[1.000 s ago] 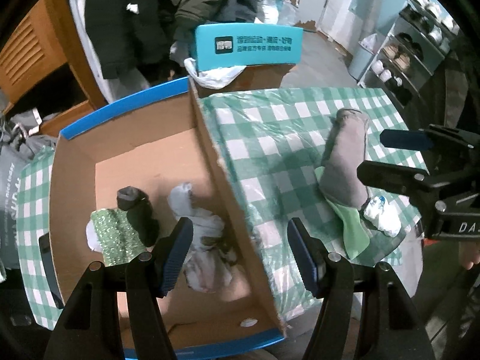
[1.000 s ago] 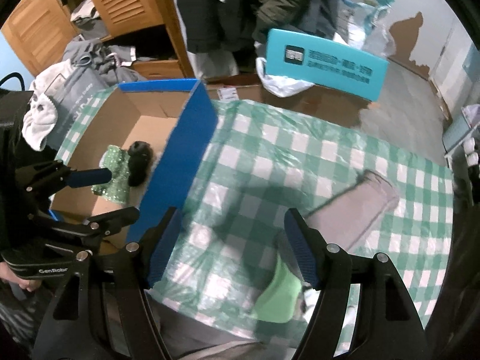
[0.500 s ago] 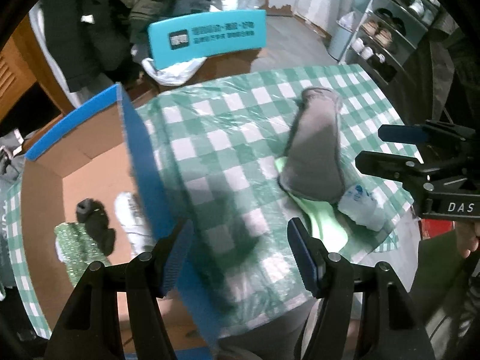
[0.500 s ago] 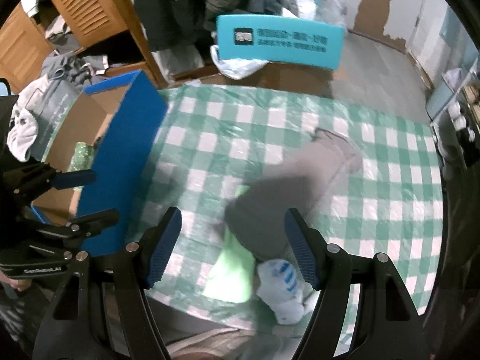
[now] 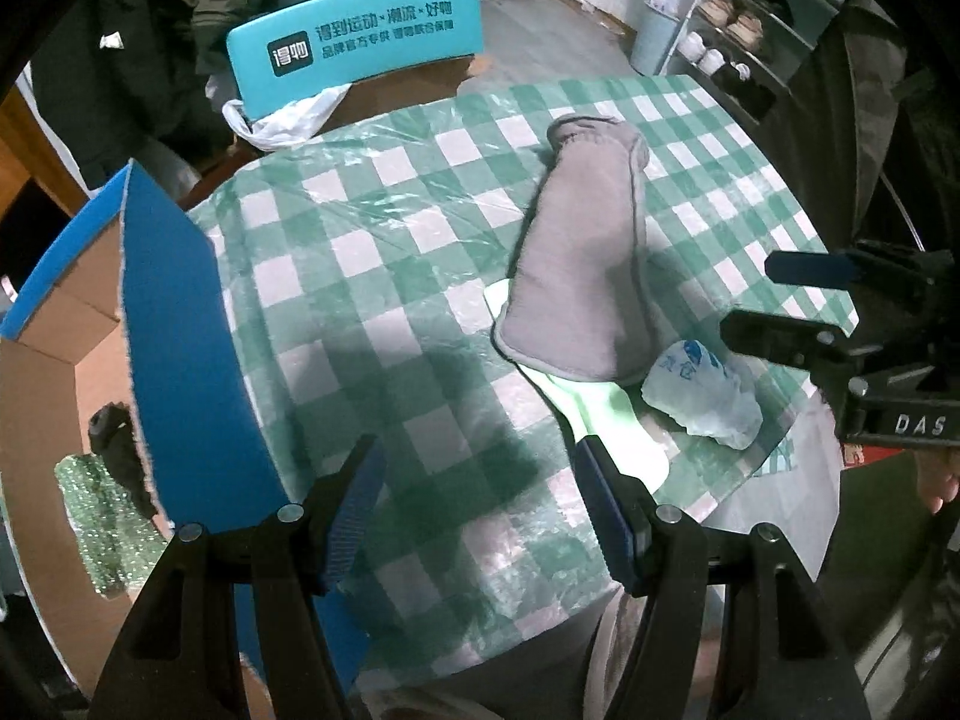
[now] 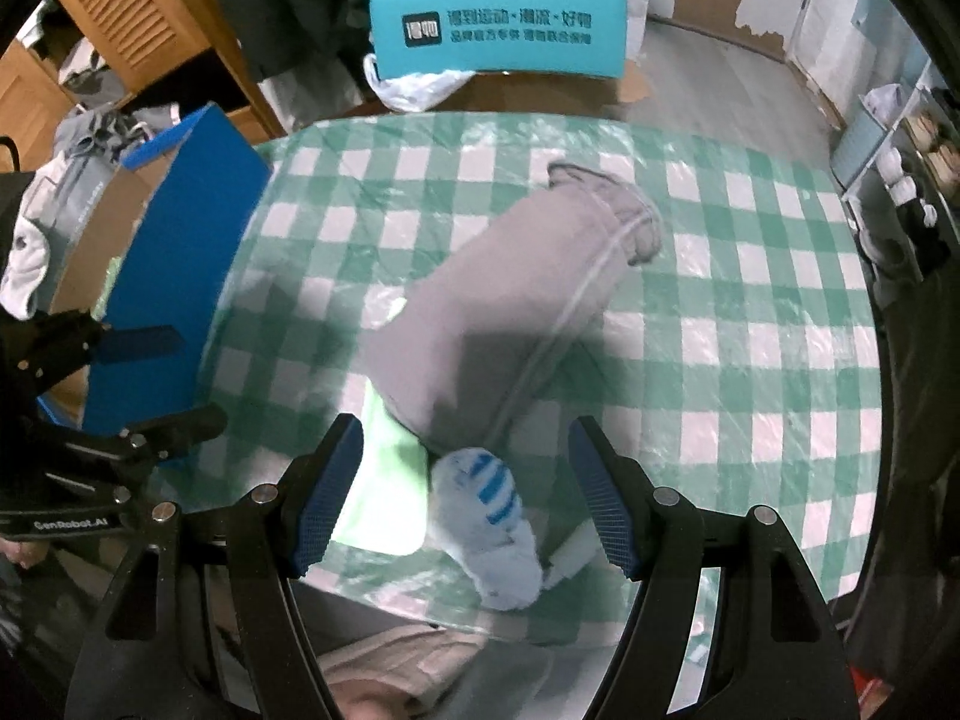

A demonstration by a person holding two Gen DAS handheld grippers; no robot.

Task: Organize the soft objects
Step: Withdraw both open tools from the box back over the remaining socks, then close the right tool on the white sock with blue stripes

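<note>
A grey soft mitt (image 5: 585, 264) lies on the green checked table, over a light green cloth (image 5: 606, 426). A white sock with blue stripes (image 5: 702, 390) sits by the table's near edge. My left gripper (image 5: 480, 510) is open and empty above the table, between the box and the pile. My right gripper (image 6: 465, 495) is open and empty, with the white sock (image 6: 492, 516) just beyond and between its fingers. The mitt (image 6: 510, 312) and green cloth (image 6: 384, 486) lie ahead of it. The blue-sided cardboard box (image 5: 174, 324) holds a sparkly green item (image 5: 102, 516) and a black one (image 5: 117, 432).
A teal chair back (image 5: 360, 48) with a white plastic bag stands behind the table. Dark coats hang at the back left. A shoe shelf (image 5: 750, 18) stands at the far right. The box wall (image 6: 180, 264) is left of the right gripper.
Both grippers have moved right, away from the box and over the table. The right gripper has come down close over the white sock and the mitt.
</note>
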